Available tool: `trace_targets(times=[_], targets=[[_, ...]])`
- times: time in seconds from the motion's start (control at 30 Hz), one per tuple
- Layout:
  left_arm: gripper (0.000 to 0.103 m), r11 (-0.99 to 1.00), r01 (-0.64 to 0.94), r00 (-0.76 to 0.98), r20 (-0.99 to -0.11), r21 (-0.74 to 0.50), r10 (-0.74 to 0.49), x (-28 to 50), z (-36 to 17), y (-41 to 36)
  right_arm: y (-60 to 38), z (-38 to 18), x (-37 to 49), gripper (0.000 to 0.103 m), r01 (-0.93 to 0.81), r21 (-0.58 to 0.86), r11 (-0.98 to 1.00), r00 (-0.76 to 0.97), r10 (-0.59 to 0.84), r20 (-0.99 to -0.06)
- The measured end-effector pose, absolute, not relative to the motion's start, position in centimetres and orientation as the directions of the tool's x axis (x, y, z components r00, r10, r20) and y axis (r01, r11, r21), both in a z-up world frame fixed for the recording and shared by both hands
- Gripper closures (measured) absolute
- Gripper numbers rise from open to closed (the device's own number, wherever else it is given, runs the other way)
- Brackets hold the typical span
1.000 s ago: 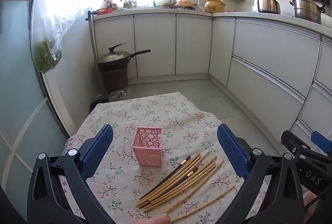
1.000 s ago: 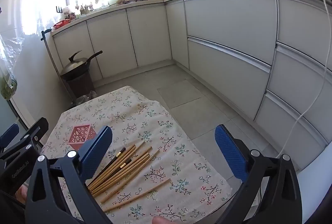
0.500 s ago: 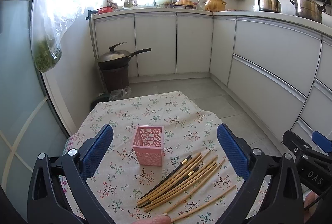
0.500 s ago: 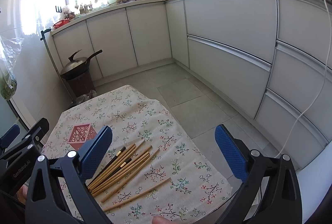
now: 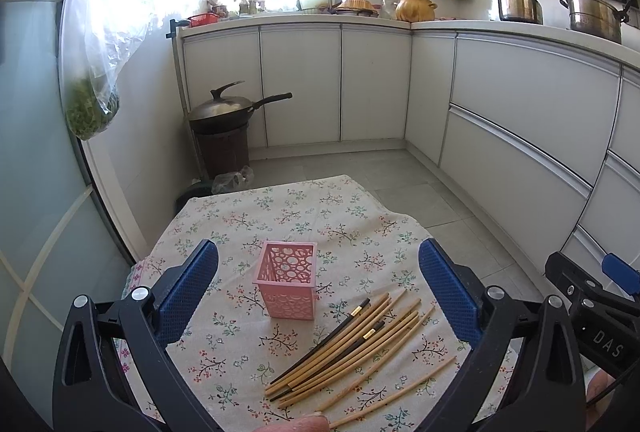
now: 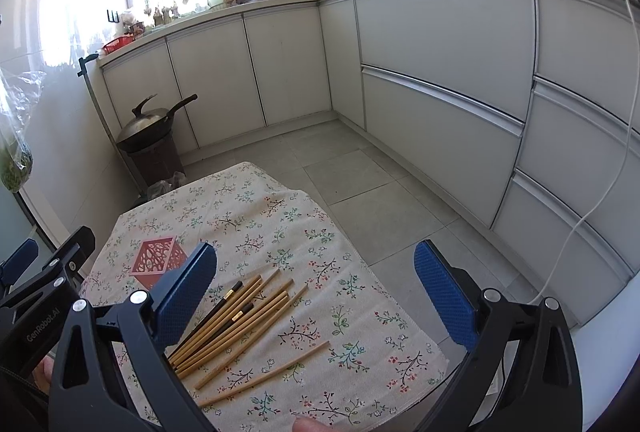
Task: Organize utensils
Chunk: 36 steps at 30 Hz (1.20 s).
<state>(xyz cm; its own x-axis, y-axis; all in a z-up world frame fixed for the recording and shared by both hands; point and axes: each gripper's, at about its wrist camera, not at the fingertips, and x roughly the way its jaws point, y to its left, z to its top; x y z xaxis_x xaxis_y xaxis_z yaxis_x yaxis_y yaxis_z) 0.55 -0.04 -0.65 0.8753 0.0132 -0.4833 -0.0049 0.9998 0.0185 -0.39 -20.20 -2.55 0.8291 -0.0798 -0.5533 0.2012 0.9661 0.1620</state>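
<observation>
A pink perforated utensil holder (image 5: 287,285) stands upright and empty on a small table with a floral cloth (image 5: 280,216); it also shows in the right wrist view (image 6: 157,261). Several bamboo chopsticks and two dark ones (image 5: 352,344) lie in a loose pile to its right, also seen in the right wrist view (image 6: 236,324). One chopstick (image 6: 266,376) lies apart, nearer me. My left gripper (image 5: 318,288) is open and empty above the table's near side. My right gripper (image 6: 314,292) is open and empty, to the right of the pile.
A covered wok on a dark stand (image 5: 224,120) sits on the floor behind the table. White cabinets (image 5: 520,128) run along the back and right. A plastic bag of greens (image 5: 92,88) hangs at the left by a glass door. Grey tiled floor (image 6: 360,168) lies to the right.
Both grippers have shifted very slightly; the table and chopsticks sit marginally differently in view. Nothing was taken hold of or moved.
</observation>
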Motion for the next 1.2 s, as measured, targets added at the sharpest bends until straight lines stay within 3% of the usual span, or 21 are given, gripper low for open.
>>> trace_targets(times=[1.2], targets=[[0.007,0.999,-0.011,0.873,-0.487,0.033,0.026,0.59,-0.95,-0.06,-20.32,-2.75,-0.35,0.007,0.203,0.165,0.965,0.823,-0.077,-0.562]])
